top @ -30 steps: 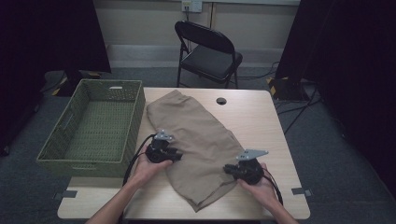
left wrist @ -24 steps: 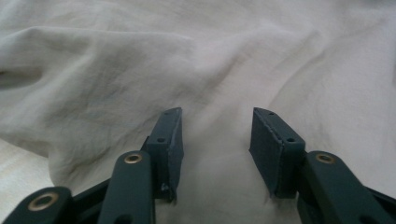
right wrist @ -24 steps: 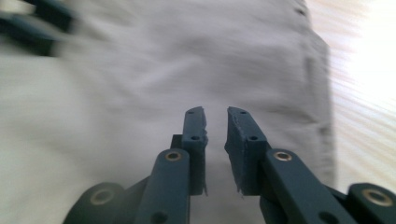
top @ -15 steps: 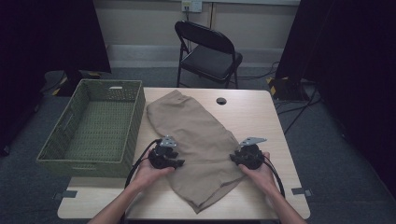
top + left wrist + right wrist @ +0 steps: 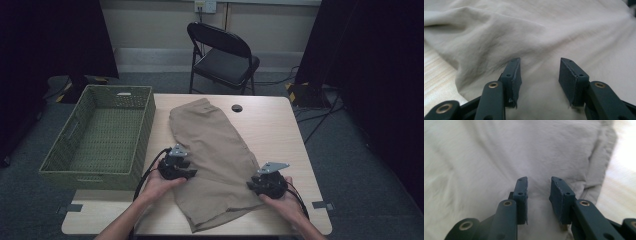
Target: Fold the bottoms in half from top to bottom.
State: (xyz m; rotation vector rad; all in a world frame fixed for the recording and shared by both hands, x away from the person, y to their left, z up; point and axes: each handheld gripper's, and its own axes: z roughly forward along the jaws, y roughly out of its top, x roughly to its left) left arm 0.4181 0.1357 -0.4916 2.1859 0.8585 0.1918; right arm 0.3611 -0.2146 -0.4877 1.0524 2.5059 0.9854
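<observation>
Okay, tan shorts (image 5: 215, 160) lie flat on the wooden table (image 5: 270, 130), running from the far middle toward the near edge, slightly diagonal, folded lengthwise by the look of it. Fabric is thin and soft, wrinkles easily, bunches up in a low ridge at the left in the left gripper view (image 5: 486, 37). Judged light and limp: it will sag and drape when lifted, won't hold shape, little slip risk on the rubbery pads. Best grab is at an edge or hem where the cloth is doubled; the stitched hem shows at the right in the right gripper view (image 5: 599, 162), just beside the bare tabletop.

Left gripper (image 5: 184, 172) sits on the left edge of the shorts, about halfway down, jaws apart with only flat cloth between them (image 5: 540, 72), nothing pinched yet. Right gripper (image 5: 256, 186) is at the right edge nearer the person, jaws also apart but with a narrower gap (image 5: 539, 192), hovering over cloth close to the hem. Both hands come in from the near side.

Left of the shorts, a green woven basket (image 5: 145, 125) stands touching the table's left edge region, empty inside. A small black round grommet (image 5: 236, 108) is on the far tabletop, just right of the waistband. A black folding chair (image 5: 225, 55) stands beyond the table.
</observation>
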